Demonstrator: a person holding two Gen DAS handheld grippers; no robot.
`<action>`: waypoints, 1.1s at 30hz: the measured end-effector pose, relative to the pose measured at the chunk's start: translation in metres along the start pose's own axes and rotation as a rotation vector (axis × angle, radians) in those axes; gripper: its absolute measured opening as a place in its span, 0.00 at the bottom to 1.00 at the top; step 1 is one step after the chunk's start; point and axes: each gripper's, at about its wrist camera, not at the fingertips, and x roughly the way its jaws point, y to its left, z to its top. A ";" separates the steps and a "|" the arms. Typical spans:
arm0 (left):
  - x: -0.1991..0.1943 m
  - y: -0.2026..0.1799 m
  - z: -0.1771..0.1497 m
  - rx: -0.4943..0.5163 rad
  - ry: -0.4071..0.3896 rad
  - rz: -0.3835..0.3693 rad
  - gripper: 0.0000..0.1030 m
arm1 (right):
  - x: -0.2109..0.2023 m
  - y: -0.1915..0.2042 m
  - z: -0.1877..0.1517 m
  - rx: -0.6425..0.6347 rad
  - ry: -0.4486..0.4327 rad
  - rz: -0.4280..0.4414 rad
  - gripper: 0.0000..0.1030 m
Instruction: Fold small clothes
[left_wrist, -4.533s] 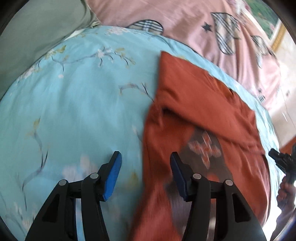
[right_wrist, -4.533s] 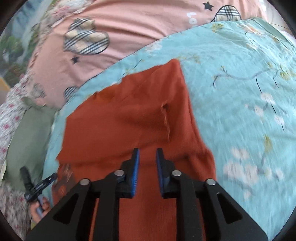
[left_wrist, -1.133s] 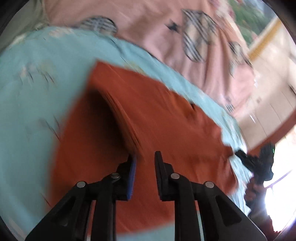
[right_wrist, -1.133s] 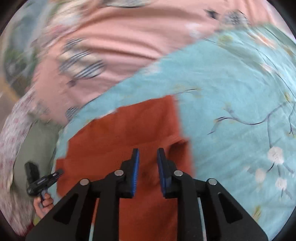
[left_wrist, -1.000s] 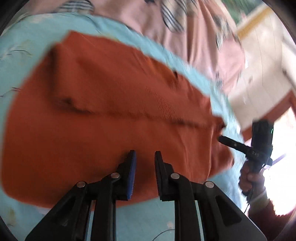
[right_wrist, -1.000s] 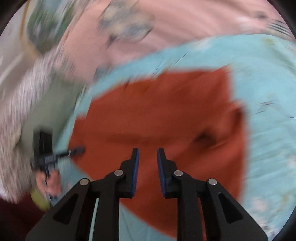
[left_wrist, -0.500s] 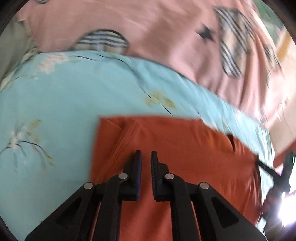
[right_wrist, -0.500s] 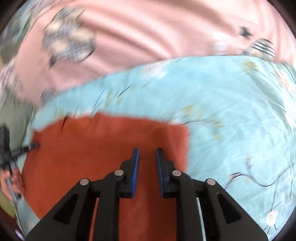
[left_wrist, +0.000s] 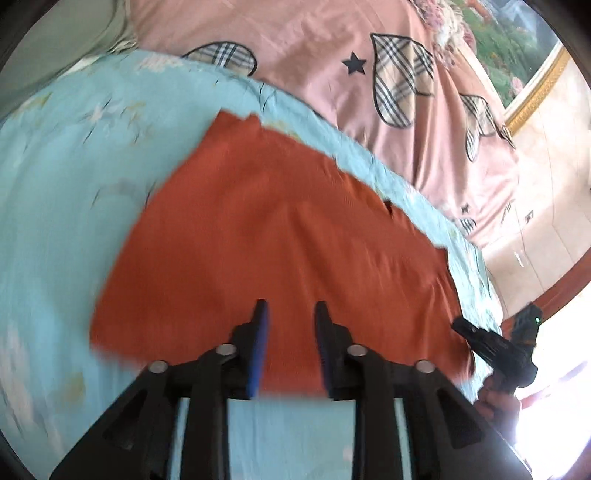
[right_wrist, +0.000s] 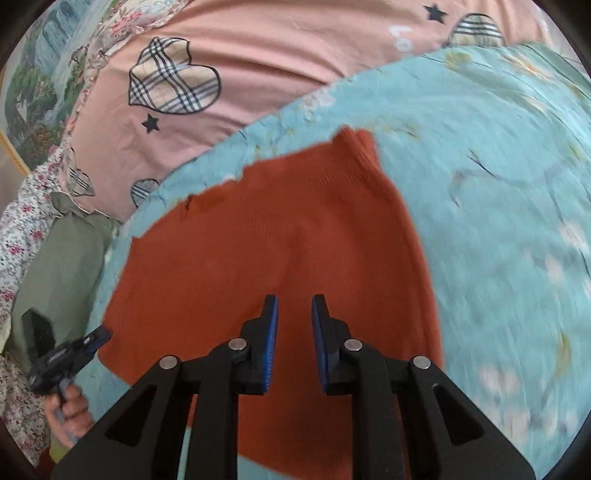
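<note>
A rust-orange garment (left_wrist: 280, 236) lies folded flat on the light blue floral sheet (left_wrist: 74, 166). It also shows in the right wrist view (right_wrist: 266, 251). My left gripper (left_wrist: 289, 314) hangs above its near edge, jaws a little apart and empty. My right gripper (right_wrist: 294, 306) hangs above the garment's near part, jaws a little apart and empty. The right gripper also shows at the right edge of the left wrist view (left_wrist: 491, 343). The left gripper also shows at the left edge of the right wrist view (right_wrist: 66, 350).
A pink quilt with plaid hearts (left_wrist: 369, 74) lies behind the blue sheet (right_wrist: 498, 184). A green cloth (right_wrist: 62, 258) lies at the left in the right wrist view. A framed picture (left_wrist: 517, 48) and pale wall stand at the far right.
Both grippers have pulled back from the garment's far edge and opened slightly. The garment now lies flat, folded over, with nothing held.
</note>
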 end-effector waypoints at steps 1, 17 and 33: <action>-0.006 0.001 -0.015 -0.007 0.007 0.003 0.39 | -0.005 -0.005 -0.009 0.014 -0.001 -0.021 0.19; 0.008 0.043 -0.027 -0.291 -0.081 -0.011 0.65 | -0.036 0.013 -0.051 0.067 0.004 0.083 0.27; 0.015 -0.002 0.027 -0.092 -0.237 0.152 0.12 | 0.005 0.016 -0.011 0.063 0.092 0.172 0.34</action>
